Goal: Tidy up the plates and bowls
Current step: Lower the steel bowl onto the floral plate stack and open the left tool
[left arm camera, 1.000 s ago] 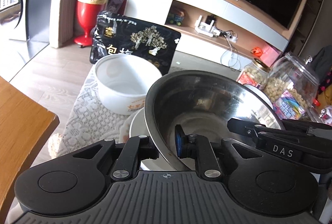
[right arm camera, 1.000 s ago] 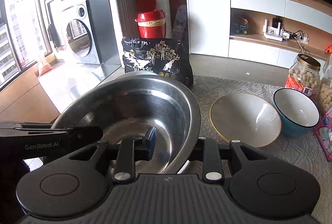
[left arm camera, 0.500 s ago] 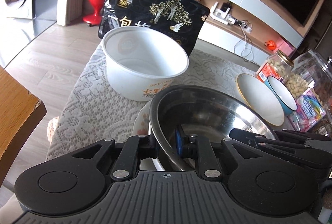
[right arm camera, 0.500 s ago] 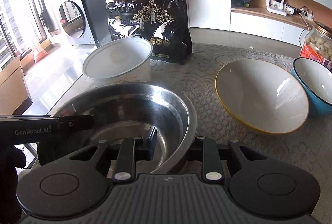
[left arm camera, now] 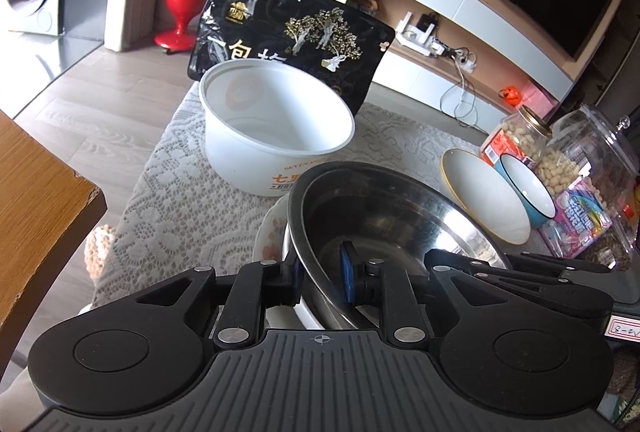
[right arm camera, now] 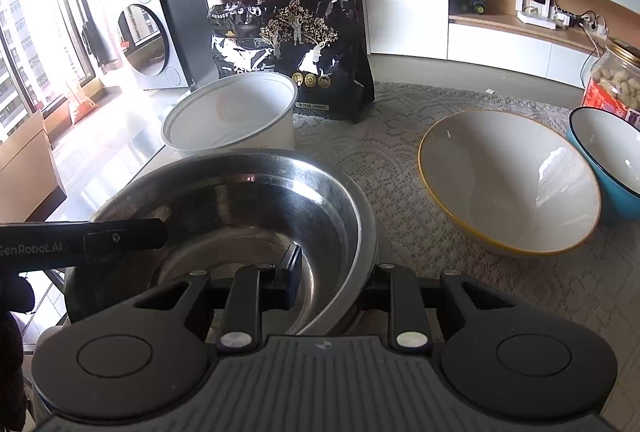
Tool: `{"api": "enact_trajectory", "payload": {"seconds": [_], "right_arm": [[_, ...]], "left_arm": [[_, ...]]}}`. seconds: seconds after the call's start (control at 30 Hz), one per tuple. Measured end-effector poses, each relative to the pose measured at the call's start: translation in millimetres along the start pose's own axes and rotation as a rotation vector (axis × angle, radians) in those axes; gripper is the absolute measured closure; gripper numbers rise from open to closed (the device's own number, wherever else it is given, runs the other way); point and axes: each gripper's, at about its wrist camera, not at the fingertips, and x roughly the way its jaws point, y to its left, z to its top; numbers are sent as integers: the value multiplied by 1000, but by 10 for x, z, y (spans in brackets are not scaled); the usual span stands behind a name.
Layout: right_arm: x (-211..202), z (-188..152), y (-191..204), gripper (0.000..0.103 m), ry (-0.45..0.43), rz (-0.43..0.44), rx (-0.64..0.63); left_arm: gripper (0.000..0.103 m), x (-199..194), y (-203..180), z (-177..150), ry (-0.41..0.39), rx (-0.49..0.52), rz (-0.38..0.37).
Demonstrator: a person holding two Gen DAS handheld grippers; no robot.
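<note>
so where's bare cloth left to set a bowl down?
Free: lace tablecloth between the white plastic tub, black snack bag and yellow-rimmed white bowl. Crowded: right edge, where the blue bowl meets the peanut jar; steel bowl fills the near-left corner.

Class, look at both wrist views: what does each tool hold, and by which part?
Both grip the steel bowl by its rim: right tool clamped near side; left tool straddles the opposite rim, opening.
</note>
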Motion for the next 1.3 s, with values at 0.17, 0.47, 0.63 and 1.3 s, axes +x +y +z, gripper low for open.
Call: {"api": "enact_trajectory", "payload": {"seconds": [0.17,0.47,0.63,1.3], "right_arm": [[-8,-32,97,79,-3,-39,-40],[-133,-47,126,78,-16,-50,-58],[-136,-43,118,78,-14,-50,-46],[-345,174,-244,46,-40,70,50]], "left_arm": [[80,-76,73,-19,-5,-28,-8],[81,-96,99,-73,-30,-3,69],[78,-81,104,-110,-22,16,85],[51,22,408,-29,18,-164,-5]]}}
